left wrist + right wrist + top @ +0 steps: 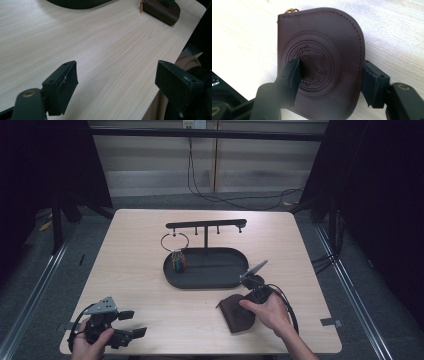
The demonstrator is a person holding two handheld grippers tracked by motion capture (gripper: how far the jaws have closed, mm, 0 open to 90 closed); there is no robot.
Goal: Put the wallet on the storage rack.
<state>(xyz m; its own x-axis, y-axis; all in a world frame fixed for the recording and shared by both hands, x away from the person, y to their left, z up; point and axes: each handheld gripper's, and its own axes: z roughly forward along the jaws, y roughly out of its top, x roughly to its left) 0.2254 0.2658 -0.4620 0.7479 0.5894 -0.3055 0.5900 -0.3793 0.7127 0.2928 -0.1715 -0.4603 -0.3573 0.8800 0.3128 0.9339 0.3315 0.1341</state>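
Right gripper (329, 82) sat over brown leather pouch (322, 65), near right on table (140, 285). Jaws part-open, astride pouch; I couldn't tell whether pads pressed it. I judged clean pinch across curved edge best, pouch kept flat. Left gripper (116, 86) near left, jaws wide open, nothing between. Pale wood top; black tray (210, 282) with key ring (175, 242) mid-table; dark curtains, cables on floor beyond.

Smooth embossed leather pouch (322, 62); matt wood-grain table (145, 265)

Left tool (116, 85) gapes; right tool (332, 82) half-closed.
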